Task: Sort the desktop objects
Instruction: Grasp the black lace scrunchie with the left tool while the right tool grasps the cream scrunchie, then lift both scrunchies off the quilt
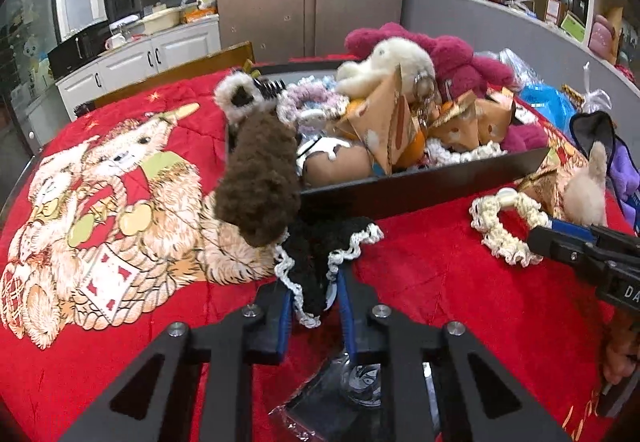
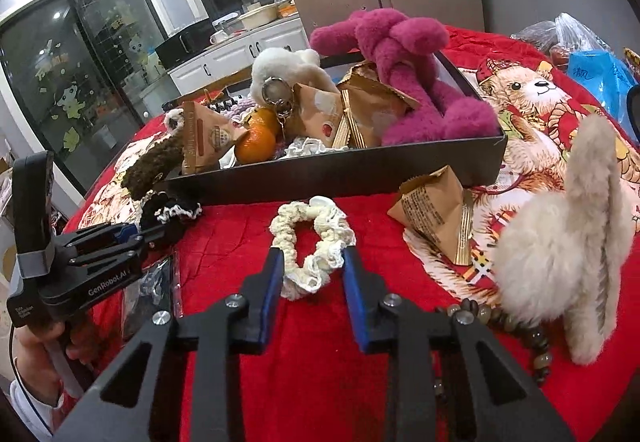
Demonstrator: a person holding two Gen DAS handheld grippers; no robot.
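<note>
Both scrunchies lay before the box's (image 2: 340, 173) front wall; my left gripper (image 1: 314, 290) pinched the black scrunchie (image 1: 320, 254), my right gripper (image 2: 312, 266) the cream scrunchie (image 2: 312, 242), probably for boxing.

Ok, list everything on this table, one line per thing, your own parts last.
black tray: one, black, centre of the red cloth, heaped full
magenta plush toy: one, magenta, in the tray, right end
white plush keychain: one, white, in the tray
oranges: two, orange, in the tray front
brown snack packets: several, in the tray; one more on the cloth
brown fuzzy hair clip: one, over the tray's left corner
black scrunchie: one, white-edged, between left gripper pads
cream scrunchie: one, between right gripper pads
beige fur clip: one, right
bead bracelet: one, brownish, beside it
left gripper: black, blue pads
right gripper: black, blue pads
</note>
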